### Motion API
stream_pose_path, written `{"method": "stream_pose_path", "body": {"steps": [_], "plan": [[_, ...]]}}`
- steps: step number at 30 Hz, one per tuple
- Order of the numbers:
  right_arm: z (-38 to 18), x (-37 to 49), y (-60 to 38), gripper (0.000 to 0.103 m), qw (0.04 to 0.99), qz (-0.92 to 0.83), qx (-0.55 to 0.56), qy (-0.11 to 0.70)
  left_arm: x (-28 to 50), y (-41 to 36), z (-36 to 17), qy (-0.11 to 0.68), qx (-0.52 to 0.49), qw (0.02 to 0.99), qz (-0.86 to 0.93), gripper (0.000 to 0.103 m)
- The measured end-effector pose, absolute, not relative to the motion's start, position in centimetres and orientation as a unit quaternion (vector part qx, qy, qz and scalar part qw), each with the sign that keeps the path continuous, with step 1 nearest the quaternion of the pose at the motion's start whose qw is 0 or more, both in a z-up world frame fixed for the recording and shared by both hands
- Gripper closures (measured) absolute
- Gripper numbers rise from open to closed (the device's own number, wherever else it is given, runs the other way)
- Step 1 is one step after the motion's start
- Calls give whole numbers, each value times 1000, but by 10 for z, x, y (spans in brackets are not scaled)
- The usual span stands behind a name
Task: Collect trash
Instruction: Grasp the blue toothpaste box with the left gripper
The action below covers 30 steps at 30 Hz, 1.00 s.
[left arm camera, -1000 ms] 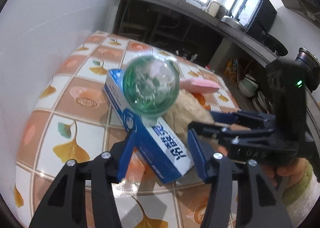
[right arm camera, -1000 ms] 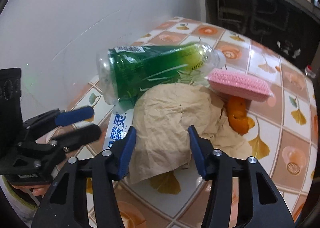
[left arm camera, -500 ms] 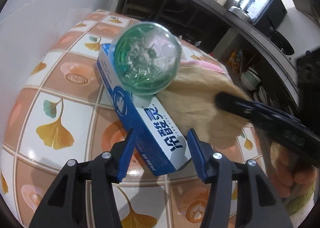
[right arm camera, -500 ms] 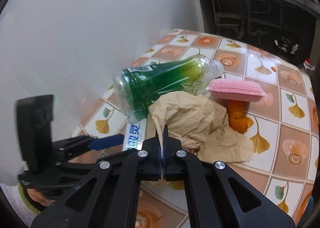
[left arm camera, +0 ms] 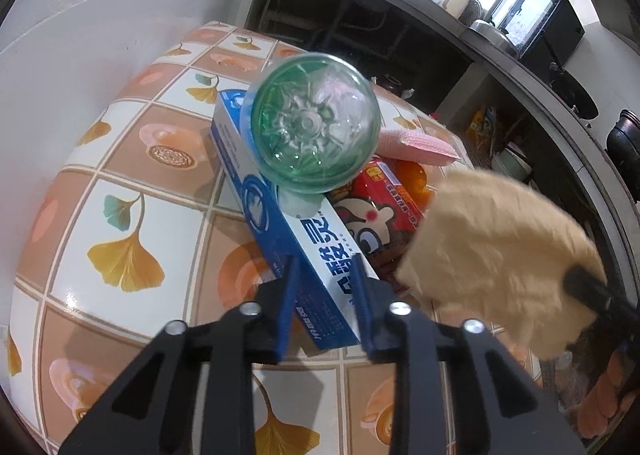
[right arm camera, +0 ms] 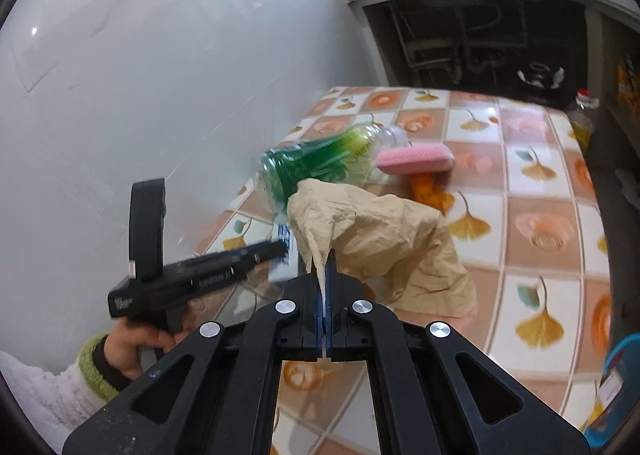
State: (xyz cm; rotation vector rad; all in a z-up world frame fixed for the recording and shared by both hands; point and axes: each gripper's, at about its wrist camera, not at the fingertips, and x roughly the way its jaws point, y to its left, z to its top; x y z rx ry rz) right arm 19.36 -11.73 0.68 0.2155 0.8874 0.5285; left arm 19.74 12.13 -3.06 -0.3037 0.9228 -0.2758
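Note:
A pile of trash lies on the tiled table (left arm camera: 120, 191). A green plastic bottle (left arm camera: 314, 133) lies on its side across a blue and white carton (left arm camera: 288, 227). My left gripper (left arm camera: 324, 279) has its fingers closed against both sides of the carton's near end. My right gripper (right arm camera: 325, 275) is shut on a crumpled brown paper (right arm camera: 372, 231) and holds it up off the table; the paper also shows in the left wrist view (left arm camera: 500, 255). A red snack packet (left arm camera: 384, 207) lies uncovered beside the carton. The bottle also shows in the right wrist view (right arm camera: 320, 171).
A pink sponge (right arm camera: 414, 157) and an orange peel (right arm camera: 430, 189) lie behind the pile. A white wall runs along the table's left side. A blue bin rim (right arm camera: 616, 375) shows at the right edge. Counters with kitchenware stand at the back.
My right gripper closed on the brown paper and lifted it up and back, uncovering the red packet. My left gripper narrowed from wide open onto the carton's near end.

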Motion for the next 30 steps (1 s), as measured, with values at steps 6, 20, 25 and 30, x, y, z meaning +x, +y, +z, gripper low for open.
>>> {"method": "stream_pose_path", "body": {"steps": [6, 20, 25, 30], "plan": [[-10, 171, -132, 103, 857, 235, 115, 444, 196, 123, -27, 446, -146, 875, -119, 86], [-12, 151, -150, 103, 855, 234, 140, 441, 226, 107, -33, 463, -136, 871, -92, 55], [-19, 152, -154, 103, 849, 236, 151, 447, 229, 108, -36, 459, -129, 874, -97, 52], [-20, 151, -160, 103, 847, 235, 160, 449, 228, 112, -35, 457, -117, 877, -93, 53]]}}
